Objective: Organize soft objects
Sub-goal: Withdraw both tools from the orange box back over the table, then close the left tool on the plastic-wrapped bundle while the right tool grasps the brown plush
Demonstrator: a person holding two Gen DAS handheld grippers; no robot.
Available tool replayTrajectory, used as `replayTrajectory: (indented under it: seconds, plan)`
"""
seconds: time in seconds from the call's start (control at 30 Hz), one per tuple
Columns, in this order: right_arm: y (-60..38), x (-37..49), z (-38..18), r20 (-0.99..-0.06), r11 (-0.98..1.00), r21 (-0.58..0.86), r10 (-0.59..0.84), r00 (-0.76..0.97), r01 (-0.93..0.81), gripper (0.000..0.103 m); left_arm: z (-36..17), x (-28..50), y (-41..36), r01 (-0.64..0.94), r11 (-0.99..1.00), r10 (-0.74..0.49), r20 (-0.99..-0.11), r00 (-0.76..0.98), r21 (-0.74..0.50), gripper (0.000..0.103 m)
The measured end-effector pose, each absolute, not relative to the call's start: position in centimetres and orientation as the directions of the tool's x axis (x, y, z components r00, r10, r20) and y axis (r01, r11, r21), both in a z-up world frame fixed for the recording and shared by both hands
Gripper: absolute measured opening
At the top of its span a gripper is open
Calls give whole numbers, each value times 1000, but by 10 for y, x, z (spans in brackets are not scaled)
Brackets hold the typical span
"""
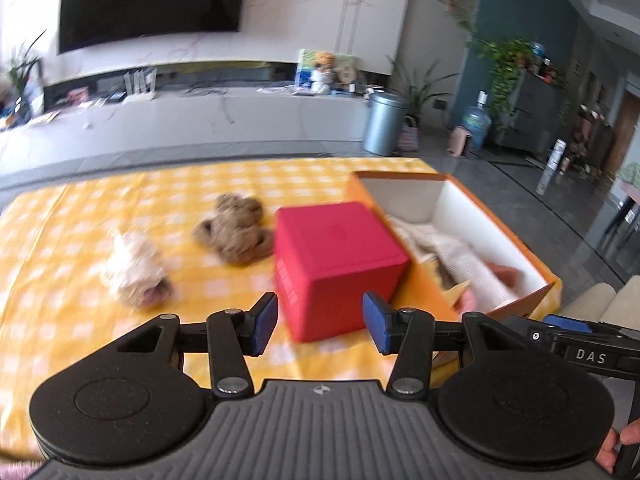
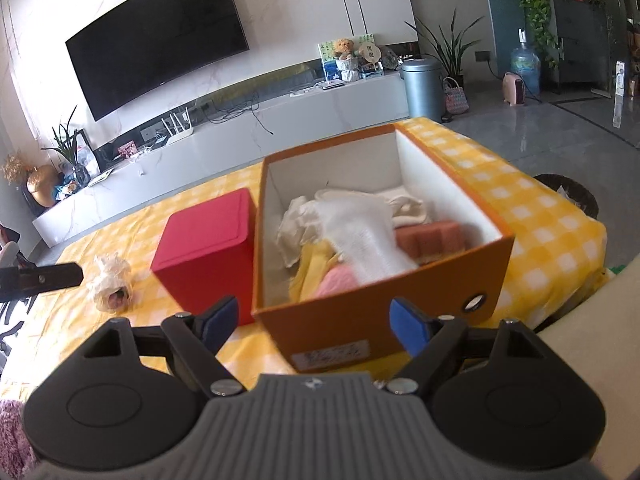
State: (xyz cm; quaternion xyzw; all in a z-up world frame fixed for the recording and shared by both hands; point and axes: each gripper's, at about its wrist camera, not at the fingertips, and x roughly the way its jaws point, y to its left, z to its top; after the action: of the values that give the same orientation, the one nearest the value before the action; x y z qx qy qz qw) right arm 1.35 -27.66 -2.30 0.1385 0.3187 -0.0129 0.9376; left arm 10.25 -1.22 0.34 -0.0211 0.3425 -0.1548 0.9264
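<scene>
While both jaws stand wide and empty, the right gripper (image 2: 314,322) faces the orange box (image 2: 400,320) of cloths (image 2: 360,236); only the left gripper (image 1: 320,322) view shows the brown plush (image 1: 236,232).

place: home living room | evidence: wall-mounted television (image 2: 160,42), long low media console (image 2: 248,128), potted plants (image 2: 452,46), teddy bear (image 2: 345,49), water jug (image 2: 525,62), checkered-cloth surface (image 2: 532,204)

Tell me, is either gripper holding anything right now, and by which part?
Nothing is held. The left gripper and right gripper both stand open with empty jaws, short of the red box and orange box.
</scene>
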Motion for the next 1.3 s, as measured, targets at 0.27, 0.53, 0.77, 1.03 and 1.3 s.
replayTrajectory:
  seconds: [0.27,0.53,0.77,1.03,1.3]
  plan:
    - [-234,7,-33,-617,982,184,81,783,43,83,-13,80,32,207,971,-235,-650,723,-120,56]
    - [-198,14,-41,-647,988,152,119,753,-26,83,-27,70,81,130,979,-205,-679,706,-160,57]
    - [-153,28,-44,-658,986,92,163,735,-137,83,-32,73,105,106,977,-204,-679,705,-184,57]
    - [-107,54,-47,-658,969,17,196,727,-246,82,-31,90,126,130,975,-218,-688,692,-179,56]
    - [-70,83,-50,-654,926,-36,263,709,-377,68,-38,120,146,182,974,-221,-720,658,-132,57]
